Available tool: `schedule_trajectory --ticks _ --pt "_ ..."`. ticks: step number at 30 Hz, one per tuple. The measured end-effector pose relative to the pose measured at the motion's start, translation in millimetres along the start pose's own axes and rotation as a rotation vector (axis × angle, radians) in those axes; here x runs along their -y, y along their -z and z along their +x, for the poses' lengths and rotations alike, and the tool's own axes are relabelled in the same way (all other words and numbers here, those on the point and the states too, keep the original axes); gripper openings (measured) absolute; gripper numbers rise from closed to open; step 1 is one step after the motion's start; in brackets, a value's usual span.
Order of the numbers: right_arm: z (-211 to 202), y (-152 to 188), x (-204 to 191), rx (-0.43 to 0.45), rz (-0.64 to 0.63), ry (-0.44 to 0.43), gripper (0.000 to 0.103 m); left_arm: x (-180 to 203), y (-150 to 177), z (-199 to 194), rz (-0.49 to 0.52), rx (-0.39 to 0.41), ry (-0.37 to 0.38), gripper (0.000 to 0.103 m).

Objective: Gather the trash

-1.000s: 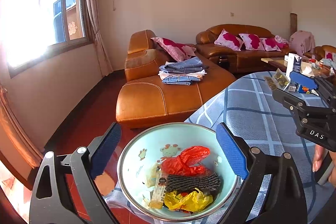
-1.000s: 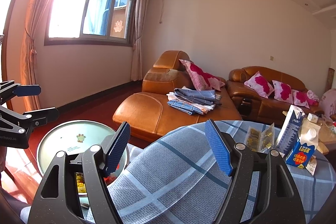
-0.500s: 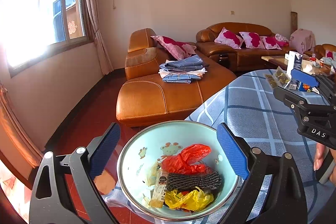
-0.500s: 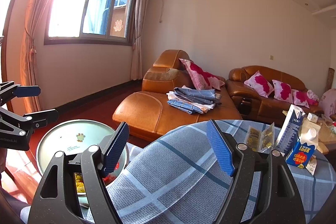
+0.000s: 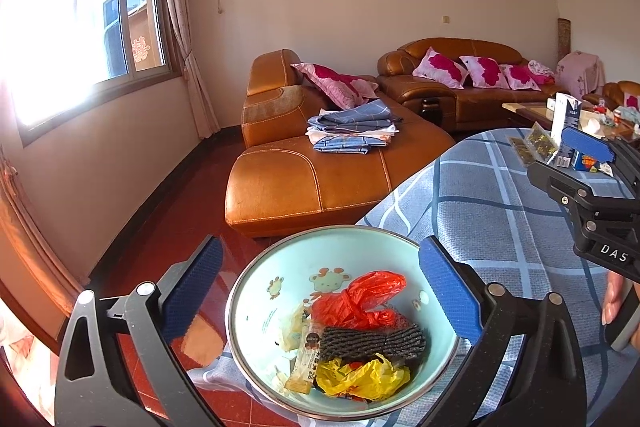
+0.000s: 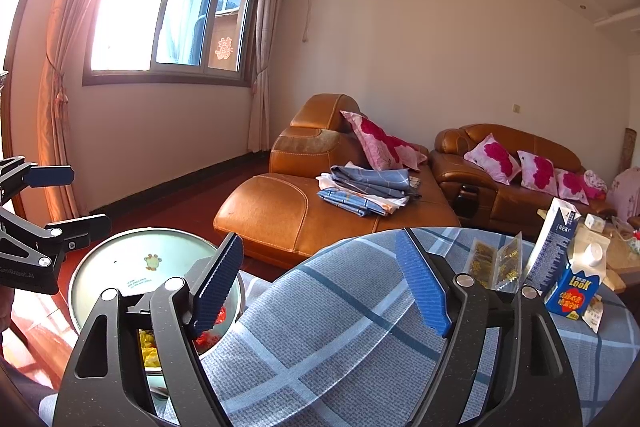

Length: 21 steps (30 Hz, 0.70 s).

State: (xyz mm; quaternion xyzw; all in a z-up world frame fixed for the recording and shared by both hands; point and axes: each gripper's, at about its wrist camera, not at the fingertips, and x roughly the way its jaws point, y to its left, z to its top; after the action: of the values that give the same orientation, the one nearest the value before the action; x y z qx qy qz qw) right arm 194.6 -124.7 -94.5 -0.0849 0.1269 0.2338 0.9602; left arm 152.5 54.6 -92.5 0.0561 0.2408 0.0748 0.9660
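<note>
A pale green enamel bowl [image 5: 260, 307] sits at the table's edge. It holds a red plastic bag [image 5: 360, 299], a black foam net [image 5: 372, 341], a yellow bag [image 5: 360, 379] and a snack wrapper [image 5: 306, 359]. My left gripper [image 5: 320, 245] hovers over the bowl with its jaws opening; the bowl lies below between the fingers and the pads do not press on it. My right gripper [image 6: 319, 239] is open over the plaid tablecloth [image 6: 340, 347], with nothing between its fingers. Each gripper shows at the edge of the other's view, the right gripper [image 5: 560, 163] and the left gripper [image 6: 80, 201].
At the table's far right stand a tall milk carton [image 6: 556, 243], a blue drink carton [image 6: 572, 287] and gold packets [image 6: 496, 263]. Beyond are an orange leather sofa [image 6: 280, 211] with folded clothes [image 6: 364, 191], and a red floor [image 5: 160, 227] beside the table.
My left gripper's fingers have spread a little wider around the bowl. The right gripper's fingers have also parted slightly. Neither hand has shifted.
</note>
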Motion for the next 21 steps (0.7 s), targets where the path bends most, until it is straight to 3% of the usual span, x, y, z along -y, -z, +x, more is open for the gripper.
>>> schedule_trajectory --ticks 21 --pt "0 3 2 -0.001 0.005 0.006 0.081 10 3 1 0.029 -0.021 0.034 0.096"
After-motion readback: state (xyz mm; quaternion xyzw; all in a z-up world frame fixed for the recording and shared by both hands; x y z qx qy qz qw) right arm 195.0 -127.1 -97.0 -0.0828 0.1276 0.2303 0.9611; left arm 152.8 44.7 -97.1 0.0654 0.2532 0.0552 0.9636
